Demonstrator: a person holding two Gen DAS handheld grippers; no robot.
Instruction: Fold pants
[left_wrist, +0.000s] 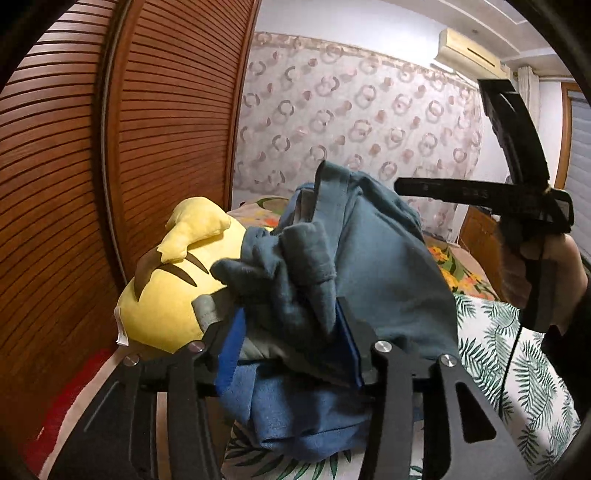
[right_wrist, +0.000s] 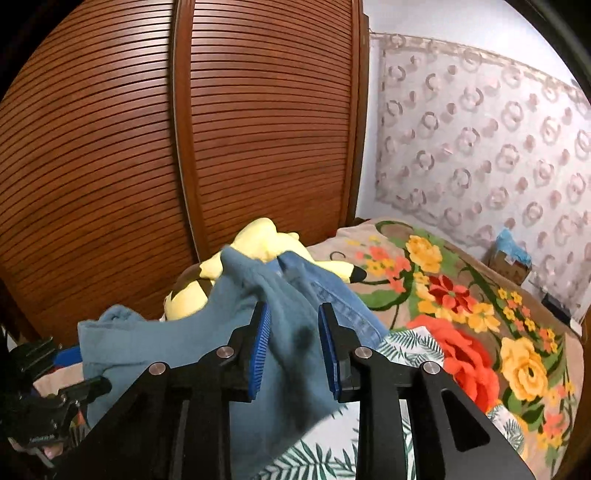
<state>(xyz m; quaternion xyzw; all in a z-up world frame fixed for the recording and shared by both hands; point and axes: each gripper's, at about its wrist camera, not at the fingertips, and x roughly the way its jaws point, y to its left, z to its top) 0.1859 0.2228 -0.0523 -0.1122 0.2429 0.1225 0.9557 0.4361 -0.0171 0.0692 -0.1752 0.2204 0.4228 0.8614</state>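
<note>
Both tongs are tilting downward over the bed. The left gripper is standing partly open around bunched pants; the right gripper is gaping slightly, cloth loose between its pads.

A yellow plush toy with dark brown stripes lies on the bed, close to the wooden louvred wardrobe doors. A floral blanket with red, orange and yellow flowers covers the far part of the bed. A white sheet with green palm-leaf print lies over the near part. A sheer curtain with ring patterns hangs on the wall behind the bed. An air conditioner unit is mounted high on the wall. A small cardboard box stands beside the bed near the curtain.
</note>
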